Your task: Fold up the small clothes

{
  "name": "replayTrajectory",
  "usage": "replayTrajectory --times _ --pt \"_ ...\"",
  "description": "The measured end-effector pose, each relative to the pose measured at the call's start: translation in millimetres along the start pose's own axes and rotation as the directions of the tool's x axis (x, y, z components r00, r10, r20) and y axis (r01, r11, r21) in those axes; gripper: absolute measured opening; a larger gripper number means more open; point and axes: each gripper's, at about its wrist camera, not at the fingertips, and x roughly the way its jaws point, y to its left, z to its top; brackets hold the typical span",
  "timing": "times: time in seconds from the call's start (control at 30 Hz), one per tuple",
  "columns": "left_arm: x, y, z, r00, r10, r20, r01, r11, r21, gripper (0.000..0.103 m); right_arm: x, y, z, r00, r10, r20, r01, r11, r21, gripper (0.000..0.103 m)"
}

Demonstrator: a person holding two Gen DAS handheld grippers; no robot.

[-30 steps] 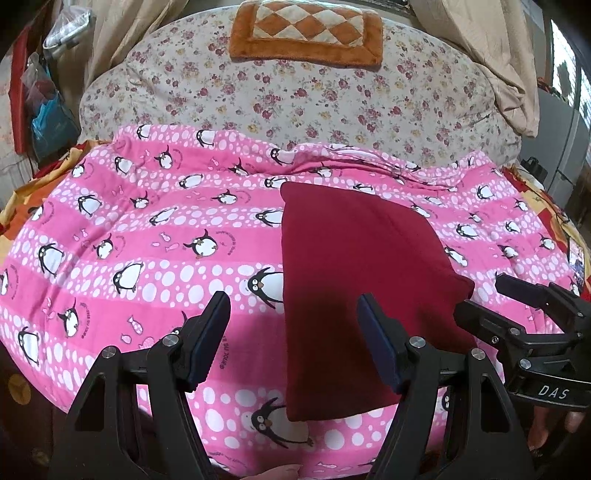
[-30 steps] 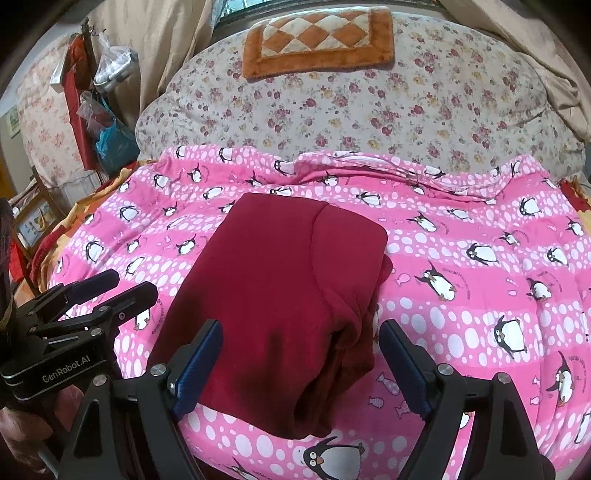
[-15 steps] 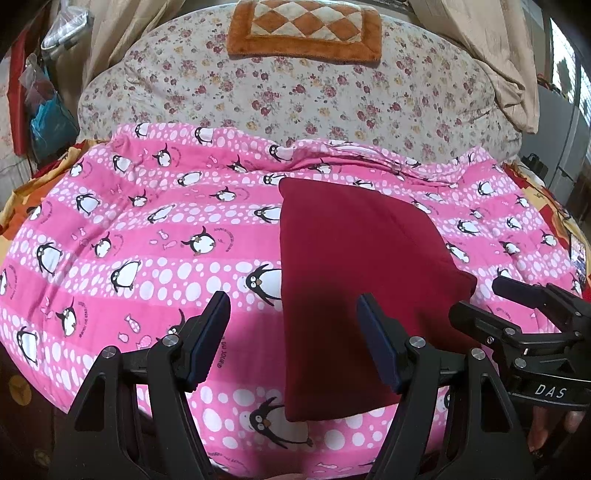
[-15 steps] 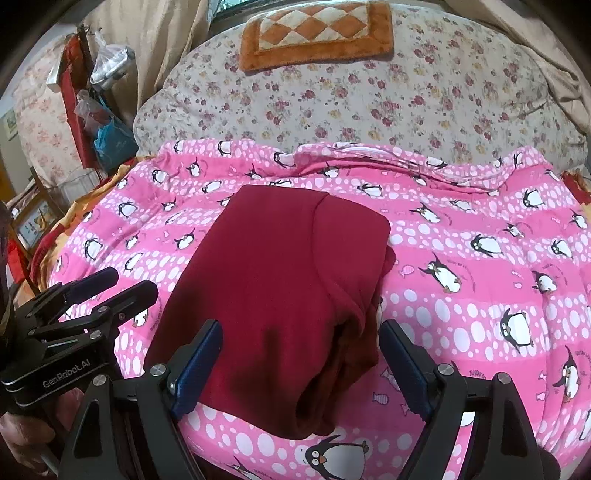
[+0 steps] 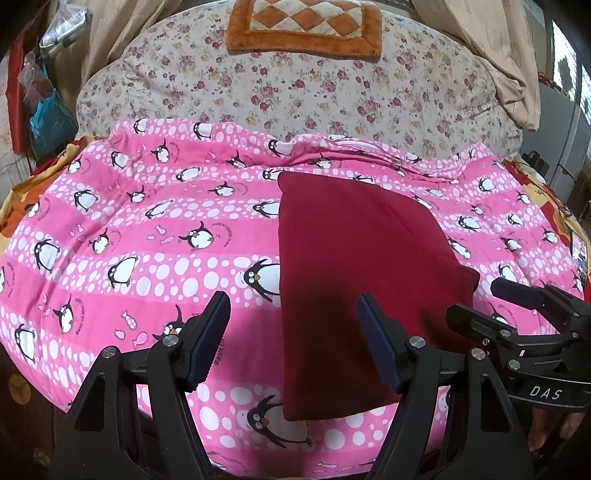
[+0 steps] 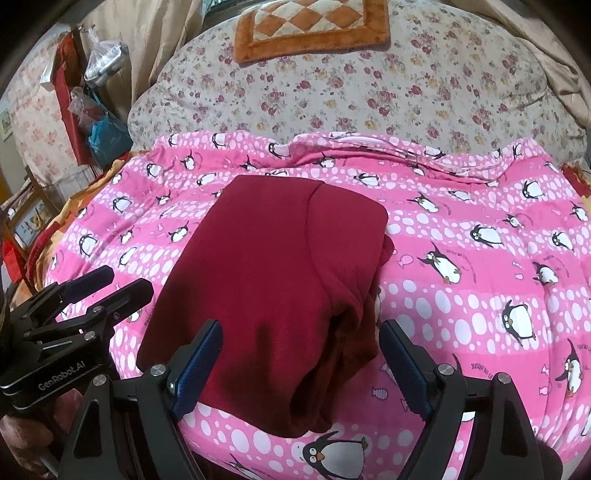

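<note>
A dark red garment (image 5: 351, 266) lies folded into a long rectangle on the pink penguin blanket (image 5: 147, 229). In the right wrist view the garment (image 6: 273, 280) shows stacked layers along its right edge. My left gripper (image 5: 293, 317) is open and empty, held above the garment's near left edge. My right gripper (image 6: 301, 347) is open and empty, held above the garment's near end. Each gripper shows in the other's view: the right one (image 5: 532, 314) at the right edge, the left one (image 6: 92, 291) at the left edge.
A floral quilt (image 5: 295, 92) lies behind the blanket, with an orange checked mat (image 5: 303, 26) on top. Beige cloth (image 5: 509, 55) hangs at the back right. Bags (image 6: 99, 129) hang at the left. The bed's front edge is just below the grippers.
Both grippers have drawn back and risen slightly; the bed sits a little lower and farther in view. The garment has not moved. Both grippers stay open.
</note>
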Motion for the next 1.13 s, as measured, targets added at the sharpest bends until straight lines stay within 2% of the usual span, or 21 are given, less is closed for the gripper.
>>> replayTrajectory --times 1.13 --pt "6.4 7.7 5.7 1.0 -0.012 -0.011 0.012 1.0 -0.005 0.071 5.2 2.4 1.6 1.0 -0.005 -0.012 0.005 1.0 -0.012 0.085"
